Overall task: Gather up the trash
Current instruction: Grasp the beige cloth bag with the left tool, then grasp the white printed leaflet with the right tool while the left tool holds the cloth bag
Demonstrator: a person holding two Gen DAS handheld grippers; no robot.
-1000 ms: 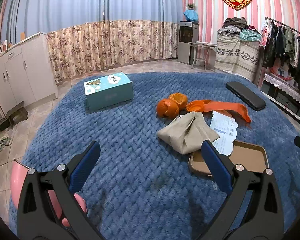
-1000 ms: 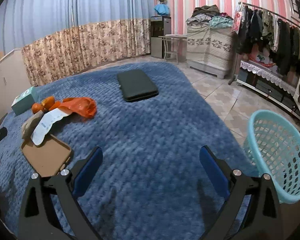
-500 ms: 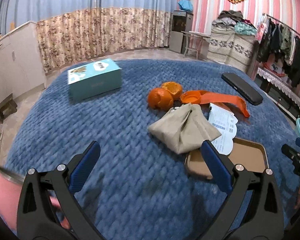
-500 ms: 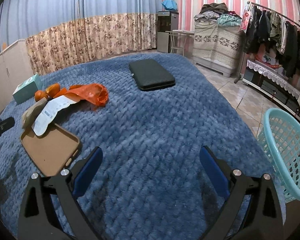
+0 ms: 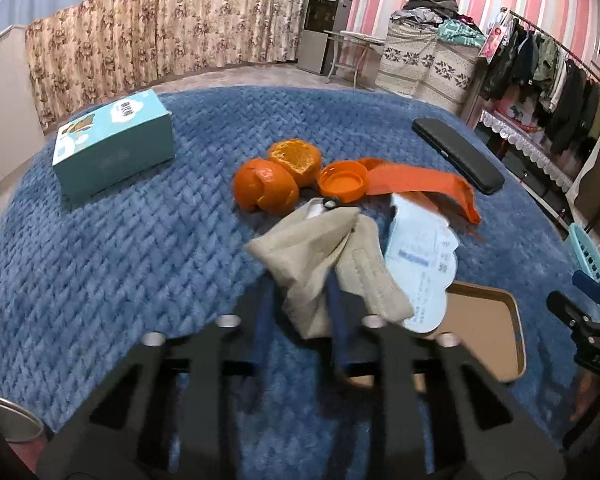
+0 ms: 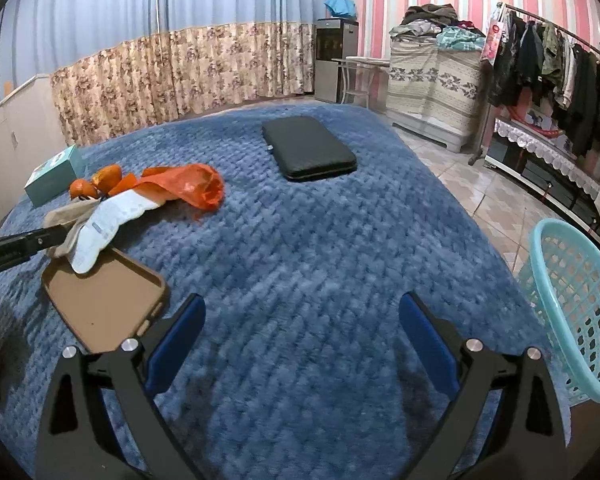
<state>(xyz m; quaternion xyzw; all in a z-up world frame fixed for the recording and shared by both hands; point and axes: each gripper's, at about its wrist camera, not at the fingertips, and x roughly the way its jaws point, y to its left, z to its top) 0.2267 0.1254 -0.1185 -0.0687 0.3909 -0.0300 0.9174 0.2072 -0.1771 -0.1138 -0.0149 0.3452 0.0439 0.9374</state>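
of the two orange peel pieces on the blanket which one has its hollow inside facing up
The farther orange peel, next to the orange cap, shows its pithy hollow. The nearer peel lies dome up.

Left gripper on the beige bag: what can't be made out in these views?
- Left gripper pads: motion-blurred in the left wrist view; contact with the beige bag unclear.
- Bag's contents: hidden by its cloth.
- Brown tray: partly covered by the white paper.

R gripper (image 6: 302,344) wide open over blue blanket (image 6: 300,248). Brown tray (image 6: 100,300) just left. Orange bag (image 6: 188,186), black case (image 6: 308,148) further back. Teal basket (image 6: 576,300) at right.
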